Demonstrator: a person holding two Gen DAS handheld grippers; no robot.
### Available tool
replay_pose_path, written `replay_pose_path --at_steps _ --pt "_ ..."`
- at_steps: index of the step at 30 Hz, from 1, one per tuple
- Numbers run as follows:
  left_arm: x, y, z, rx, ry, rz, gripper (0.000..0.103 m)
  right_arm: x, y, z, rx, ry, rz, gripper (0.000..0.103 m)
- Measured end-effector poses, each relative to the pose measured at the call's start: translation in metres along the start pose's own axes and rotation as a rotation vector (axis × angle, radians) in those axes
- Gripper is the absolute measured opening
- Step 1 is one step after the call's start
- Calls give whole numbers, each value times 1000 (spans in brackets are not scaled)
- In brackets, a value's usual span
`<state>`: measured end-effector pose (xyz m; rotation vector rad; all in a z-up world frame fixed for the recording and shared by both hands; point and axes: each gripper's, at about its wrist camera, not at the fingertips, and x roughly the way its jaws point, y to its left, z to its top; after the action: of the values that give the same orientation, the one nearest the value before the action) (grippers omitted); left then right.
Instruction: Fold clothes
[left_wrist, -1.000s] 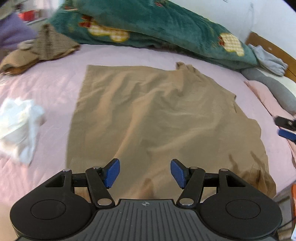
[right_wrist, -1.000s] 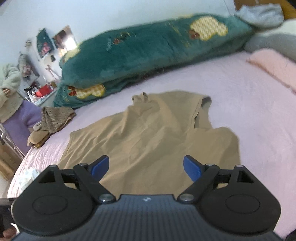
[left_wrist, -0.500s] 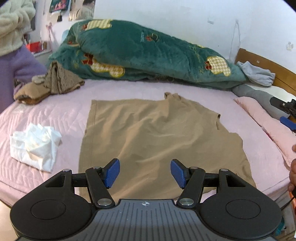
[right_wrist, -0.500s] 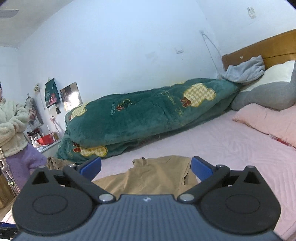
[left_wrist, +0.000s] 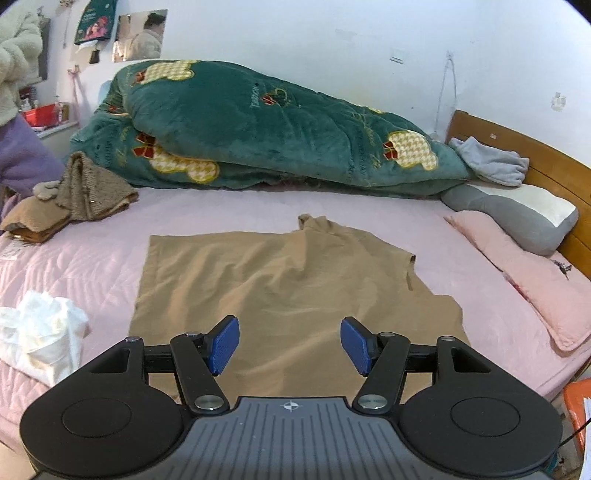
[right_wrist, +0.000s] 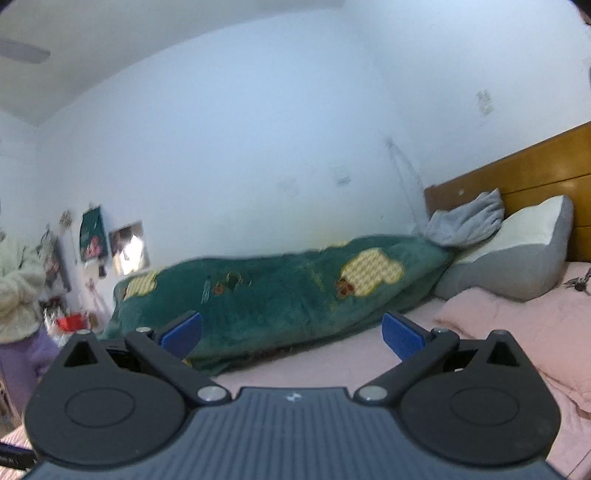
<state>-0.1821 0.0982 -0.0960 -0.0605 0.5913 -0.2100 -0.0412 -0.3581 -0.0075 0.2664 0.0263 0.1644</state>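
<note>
A tan top (left_wrist: 280, 291) lies spread flat on the pink bed sheet (left_wrist: 229, 210), its neck pointing to the far side. My left gripper (left_wrist: 290, 345) is open and empty, held above the garment's near edge. My right gripper (right_wrist: 291, 332) is open and empty, raised and pointed at the green quilt (right_wrist: 280, 295) and the wall. The tan top is out of the right wrist view.
A crumpled white cloth (left_wrist: 40, 336) lies at the near left. Brown knitwear (left_wrist: 85, 188) is piled at the far left. The green quilt (left_wrist: 280, 129) runs along the wall. Pink (left_wrist: 524, 280) and grey pillows (left_wrist: 517, 214) lie by the wooden headboard (left_wrist: 517, 147). A person (left_wrist: 14, 110) stands left.
Both grippers have risen and tilted up away from the tan top. The right wrist view has swung off the garment onto the quilt and wall. Both stay open.
</note>
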Motion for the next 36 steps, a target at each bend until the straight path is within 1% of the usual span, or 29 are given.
replay_pose_path --at_steps 4,7,11,17,21,22,26,28,30,33,36 --pt "5 3 3 9 -3 11 63 -7 -4 -1 6 -53 -48 103" --pt "4 9 3 -13 5 24 63 -12 -7 -1 10 -92 -84 103" --pt "-4 11 -3 -14 14 34 63 -8 -14 -1 27 0 -37 103" --pt "-23 13 -17 -15 9 43 63 -19 -10 -15 42 81 -8 103" --pt "-46 12 -31 12 -22 24 63 -38 5 -21 15 88 26 103" --pt "-47 11 -37 12 -17 27 63 -43 9 -24 1 83 30 103" --pt "-52 11 -53 -2 -4 21 63 -53 15 -36 1 122 17 103" --pt "-53 10 -55 1 -10 36 63 -55 18 -37 -18 121 -6 103" --pt "-53 9 -55 7 -18 61 63 -45 20 -39 -36 163 -49 103" --pt "-47 13 -53 6 0 78 63 -28 24 -43 -62 239 -119 103" --pt "-33 21 -55 27 37 114 63 -3 26 -56 -69 386 -118 103"
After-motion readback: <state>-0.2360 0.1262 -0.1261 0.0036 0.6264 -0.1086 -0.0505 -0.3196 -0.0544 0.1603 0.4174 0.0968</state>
